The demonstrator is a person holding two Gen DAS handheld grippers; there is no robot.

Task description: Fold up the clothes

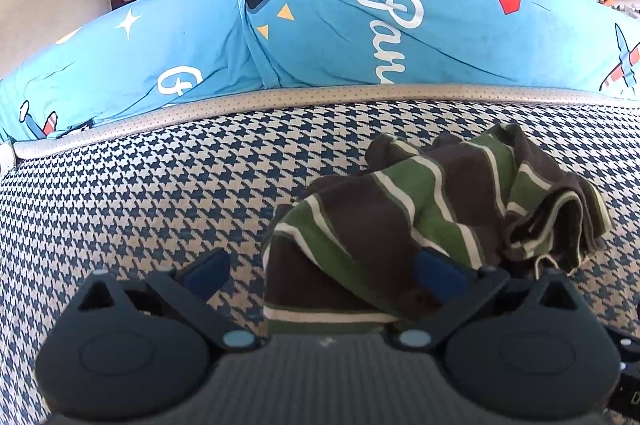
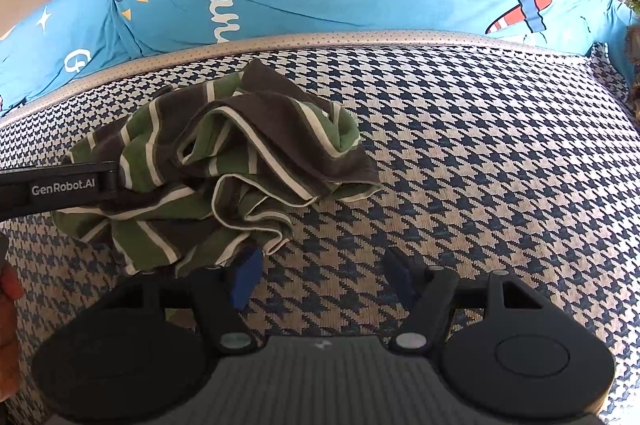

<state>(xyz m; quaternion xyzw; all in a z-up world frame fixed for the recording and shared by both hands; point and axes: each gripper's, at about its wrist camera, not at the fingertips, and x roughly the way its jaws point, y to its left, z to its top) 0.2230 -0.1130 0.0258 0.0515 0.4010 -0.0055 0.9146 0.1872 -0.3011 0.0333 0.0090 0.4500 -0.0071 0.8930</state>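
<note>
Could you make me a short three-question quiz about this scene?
1. True or false: the striped garment lies neatly folded.
2. What pattern covers the cushion under it? A dots, B houndstooth, C plain
3. Which hand-held gripper has nothing between its fingers?

Key:
1. False; it is crumpled.
2. B.
3. The right hand-held gripper; it is open over bare cushion. The left hand-held gripper has the garment between its fingers.

A sofa seat (image 1: 140,193) covered in navy-and-cream houndstooth fabric is carrying everything here, with a pale dotted piping strip (image 1: 320,95) running along its back edge. A crumpled garment (image 2: 224,169) striped in green, brown and white is lying directly on it, bunched in folds. Behind the strip, a blue printed cushion (image 1: 340,33) is resting.
</note>
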